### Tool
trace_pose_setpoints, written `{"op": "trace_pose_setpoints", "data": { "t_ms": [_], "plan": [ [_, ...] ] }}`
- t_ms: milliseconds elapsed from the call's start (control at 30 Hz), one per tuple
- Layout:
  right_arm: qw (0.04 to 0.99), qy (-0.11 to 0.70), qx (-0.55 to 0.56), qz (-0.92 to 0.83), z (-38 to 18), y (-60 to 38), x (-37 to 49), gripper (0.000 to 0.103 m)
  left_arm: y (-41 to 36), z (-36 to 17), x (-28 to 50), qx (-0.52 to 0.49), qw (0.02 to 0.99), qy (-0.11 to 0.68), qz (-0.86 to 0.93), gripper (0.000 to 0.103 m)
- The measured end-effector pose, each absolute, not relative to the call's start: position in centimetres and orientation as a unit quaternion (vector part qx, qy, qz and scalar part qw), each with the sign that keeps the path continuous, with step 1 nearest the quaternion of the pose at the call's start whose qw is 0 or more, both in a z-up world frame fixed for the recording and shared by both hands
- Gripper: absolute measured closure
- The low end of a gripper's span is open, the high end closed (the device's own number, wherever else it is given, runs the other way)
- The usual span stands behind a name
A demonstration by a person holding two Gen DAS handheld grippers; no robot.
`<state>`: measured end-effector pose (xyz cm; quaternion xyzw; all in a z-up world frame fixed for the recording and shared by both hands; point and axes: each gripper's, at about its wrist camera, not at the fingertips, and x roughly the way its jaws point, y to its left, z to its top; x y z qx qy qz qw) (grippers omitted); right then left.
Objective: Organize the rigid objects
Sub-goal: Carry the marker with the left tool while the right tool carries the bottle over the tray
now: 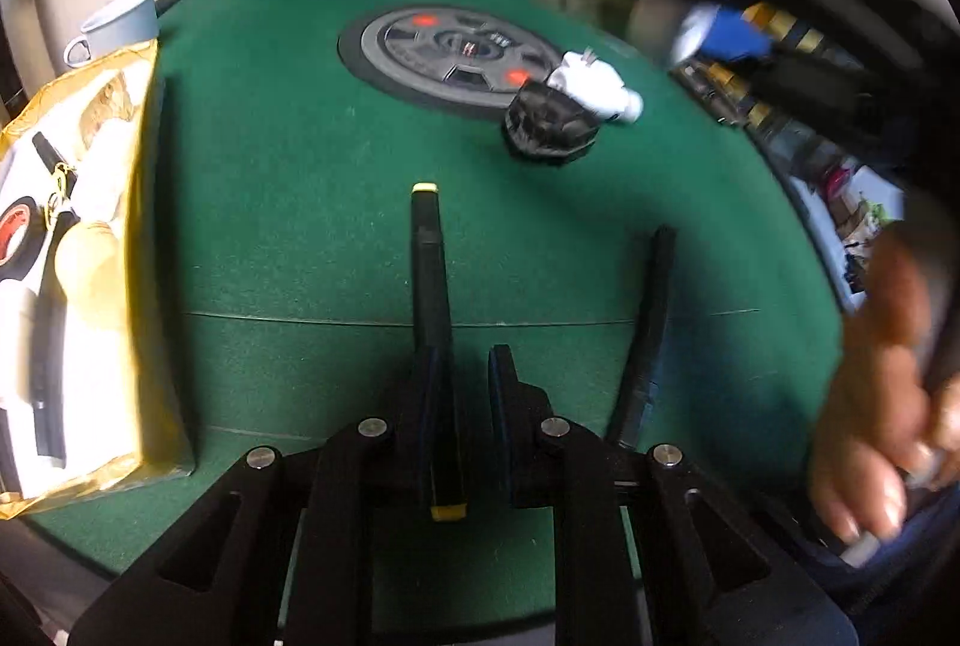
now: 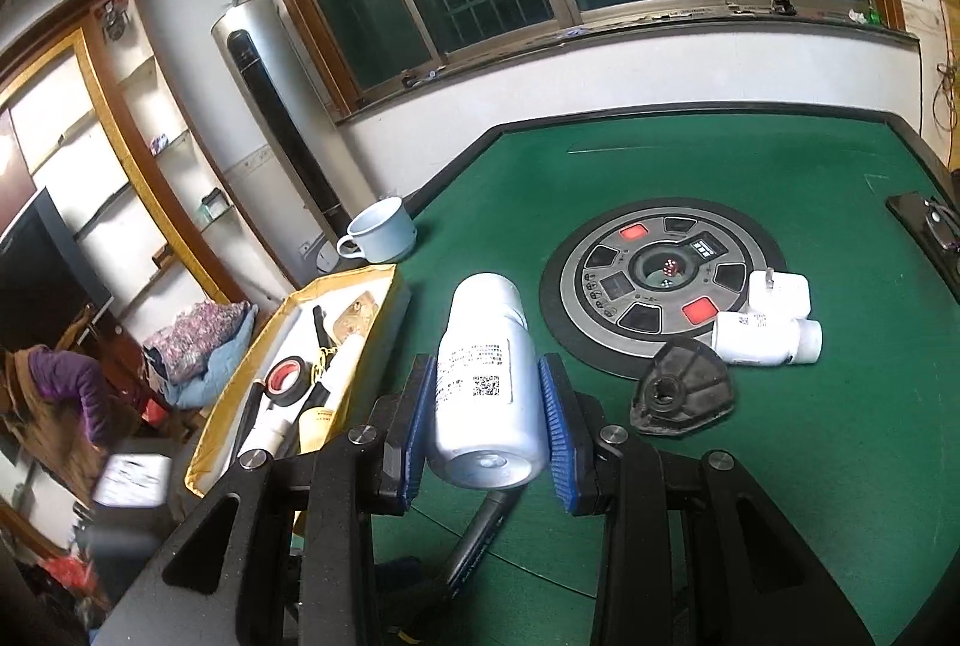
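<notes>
Above the green worktop (image 2: 780, 466), near the yellow box (image 2: 384, 298), your right hand-held gripper (image 2: 487, 406) clamps a white bottle (image 2: 486, 376) between its blue pads (image 2: 555, 412). Your left hand-held gripper (image 1: 465, 394) is closed on a black yellow-tipped stick (image 1: 432, 322). Beyond the box, by the round centre panel (image 2: 648, 286), lie a smaller white bottle (image 2: 765, 337), a white charger (image 2: 780, 293) and a black triangular piece (image 2: 681, 394).

Blk marker (image 1: 433, 346) betw. left gripper (image 1: 465, 376) pads
</notes>
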<state>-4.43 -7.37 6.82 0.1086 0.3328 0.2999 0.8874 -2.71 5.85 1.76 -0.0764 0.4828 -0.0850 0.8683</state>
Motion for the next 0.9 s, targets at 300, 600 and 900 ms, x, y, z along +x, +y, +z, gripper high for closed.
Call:
{"op": "trace_pose_setpoints", "data": {
  "t_ms": [300, 600, 900],
  "plan": [
    [0.884, 0.33, 0.117, 0.309, 7.0, -7.7, -4.7, 0.072, 5.3, -0.1, -1.6, -0.055, 0.878, 0.472, -0.059, 0.091],
    [0.885, 0.331, 0.118, 0.306, 6.9, -7.7, -4.6, 0.072, 8.1, 4.8, -4.6, -0.092, 0.908, 0.406, -0.053, 0.09],
    [0.881, 0.334, 0.1, 0.32, 6.8, -6.1, -5.3, 0.072, 13.7, 8.2, -7.0, -0.115, 0.932, 0.343, 0.023, 0.09]
  ]
}}
